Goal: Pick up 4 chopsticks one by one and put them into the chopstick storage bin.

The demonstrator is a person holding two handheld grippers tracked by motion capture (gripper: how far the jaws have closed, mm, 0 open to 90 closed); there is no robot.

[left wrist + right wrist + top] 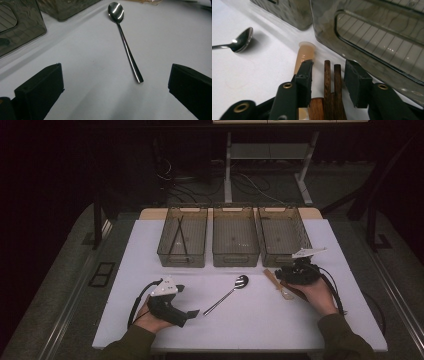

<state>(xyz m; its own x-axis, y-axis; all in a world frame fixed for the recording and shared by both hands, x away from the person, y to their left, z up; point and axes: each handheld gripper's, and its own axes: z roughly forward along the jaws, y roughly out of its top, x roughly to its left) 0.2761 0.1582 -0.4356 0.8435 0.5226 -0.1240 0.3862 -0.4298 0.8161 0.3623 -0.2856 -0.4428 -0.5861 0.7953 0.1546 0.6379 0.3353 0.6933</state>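
A metal spoon [227, 295] lies at the table's middle, bowl toward the bins; it lies ahead of my left gripper's jaws [126, 47]. My left gripper [186, 300] rests at the front left, jaws wide open [116, 72] and nothing between them. My right gripper [278, 274] sits at the right, in front of the right bin. Its jaws [329, 67] stand apart around two dark wooden chopsticks [330, 77], with a gap on each side. A pale wooden utensil [305, 56] lies just outside the left jaw, and shows beside the gripper from above [274, 279].
Three translucent grey bins stand in a row at the back: left [181, 261], middle [235, 261], right [280, 260]. The left one holds a pair of black chopsticks [178, 237]. The right bin's wall [372, 32] is close beside my right gripper. The white table ends just behind the hands.
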